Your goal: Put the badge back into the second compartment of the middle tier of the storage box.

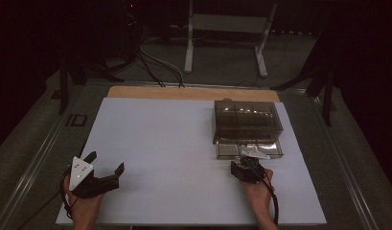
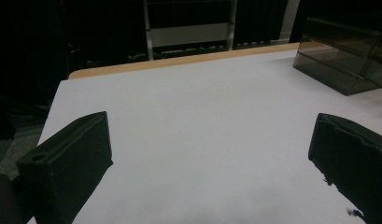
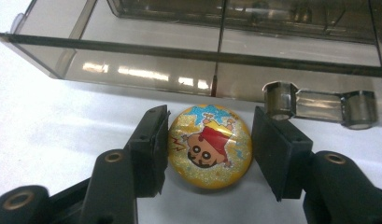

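While your right claw [image 3: 207, 140] brackets the yellow cartoon badge [image 3: 208, 147], your left claw [image 2: 212, 158] gapes empty.
The badge lies on the white worktop [image 1: 169, 143] toward its right edge, just before the smoky plastic drawer box [image 1: 246, 122]; the left pad touches it, and the right pad stands just clear.

The room is dark, with light falling mainly on the table [image 1: 150, 93], whose pale wooden top shows as a strip along the far edge. A large white sheet [image 1: 174, 158] covers most of it. Beyond, on a grey carpeted floor [image 1: 222, 67], stands a white metal frame [image 1: 227, 24] on two legs. Black cables [image 1: 155, 64] trail across the floor at far left. Black drapes [image 1: 366, 57] close the right side.
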`<state>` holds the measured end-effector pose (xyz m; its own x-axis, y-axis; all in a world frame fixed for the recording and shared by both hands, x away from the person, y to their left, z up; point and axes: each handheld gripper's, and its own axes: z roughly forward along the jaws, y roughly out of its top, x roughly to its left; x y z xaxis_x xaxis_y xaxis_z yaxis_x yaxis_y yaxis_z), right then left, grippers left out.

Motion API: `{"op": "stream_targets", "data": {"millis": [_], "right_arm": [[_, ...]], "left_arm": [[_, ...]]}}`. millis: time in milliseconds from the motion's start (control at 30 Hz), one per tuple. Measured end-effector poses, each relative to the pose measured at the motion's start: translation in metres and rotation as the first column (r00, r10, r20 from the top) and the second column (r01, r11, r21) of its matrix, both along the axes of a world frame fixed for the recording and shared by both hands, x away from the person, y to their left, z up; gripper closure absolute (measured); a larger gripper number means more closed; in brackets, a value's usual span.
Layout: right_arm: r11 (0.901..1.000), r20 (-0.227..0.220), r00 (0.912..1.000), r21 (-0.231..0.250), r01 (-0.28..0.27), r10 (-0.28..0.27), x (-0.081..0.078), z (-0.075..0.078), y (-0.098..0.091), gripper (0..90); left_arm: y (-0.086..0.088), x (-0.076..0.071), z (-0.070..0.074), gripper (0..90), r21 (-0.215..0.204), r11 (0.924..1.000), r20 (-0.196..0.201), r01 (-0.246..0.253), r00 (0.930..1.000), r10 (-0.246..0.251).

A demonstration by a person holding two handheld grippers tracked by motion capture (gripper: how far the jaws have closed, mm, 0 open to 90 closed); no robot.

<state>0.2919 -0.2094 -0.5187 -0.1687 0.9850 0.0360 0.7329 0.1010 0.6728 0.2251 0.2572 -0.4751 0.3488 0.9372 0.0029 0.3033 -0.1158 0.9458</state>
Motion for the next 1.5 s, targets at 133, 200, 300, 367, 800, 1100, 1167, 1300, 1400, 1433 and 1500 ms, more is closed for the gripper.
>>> {"op": "stream_targets", "data": {"millis": [133, 200, 300, 367, 800, 1100, 1167, 1300, 1400, 1433, 1500], "right_arm": [[0.9999, 0.001, 1.0, -0.006, -0.009, 0.009, -0.002, 0.001, 0.0, 47.4], [0.9999, -0.001, 0.9999, -0.004, -0.015, 0.015, -0.003, 0.001, 0.0, 47.4], [0.9997, -0.001, 0.9997, -0.005, -0.022, 0.022, -0.005, 0.003, 0.0, 47.5], [0.9997, 0.001, 0.9997, -0.003, -0.025, 0.025, -0.006, 0.004, 0.0, 47.5], [0.9993, 0.006, 0.9993, 0.011, -0.037, 0.037, -0.01, 0.011, -0.003, 47.5], [0.9991, 0.008, 0.9992, 0.017, -0.038, 0.038, -0.012, 0.015, -0.007, 47.5], [0.9991, 0.008, 0.9992, 0.015, -0.039, 0.039, -0.013, 0.016, -0.007, 47.5], [0.999, 0.01, 0.999, 0.015, -0.043, 0.043, -0.014, 0.018, -0.007, 47.5], [0.9987, 0.012, 0.9988, 0.017, -0.048, 0.048, -0.015, 0.019, -0.007, 47.5], [0.9987, 0.013, 0.9987, 0.016, -0.049, 0.049, -0.015, 0.02, -0.007, 47.5], [0.9986, 0.012, 0.9986, 0.016, -0.051, 0.05, -0.016, 0.02, -0.008, 47.5]], "left_arm": [[0.001, 0.0, 0.0, 1.0, -0.002, 1.0, 0.002, -0.001, 1.0, 0.001], [0.0, 0.0, 0.0, 0.9, -0.001, 1.0, 0.001, 0.001, 1.0, -0.001], [0.0, 0.0, 0.0, 0.9, 0.0, 1.0, 0.0, 0.0, 1.0, 0.0], [0.0, 0.0, 0.0, 0.9, -0.001, 1.0, 0.001, 0.0, 1.0, 0.0], [0.0, 0.0, 0.0, 0.9, -0.003, 1.0, 0.001, 0.0, 1.0, 0.0], [0.0, 0.0, 0.0, 0.9, -0.001, 1.0, -0.001, 0.0, 1.0, 0.0], [0.0, 0.0, 0.0, 0.9, -0.001, 1.0, -0.001, 0.0, 1.0, 0.0], [0.0, 0.0, 0.0, 1.0, 0.0, 1.0, -0.003, 0.001, 1.0, -0.001], [0.0, 0.0, 0.0, 1.0, 0.0, 1.0, -0.001, 0.0, 1.0, 0.0], [0.0, 0.0, 0.0, 0.9, 0.0, 1.0, -0.002, 0.0, 1.0, 0.0], [0.0, 0.0, 0.0, 1.0, -0.001, 1.0, -0.002, 0.001, 1.0, -0.001]]}}
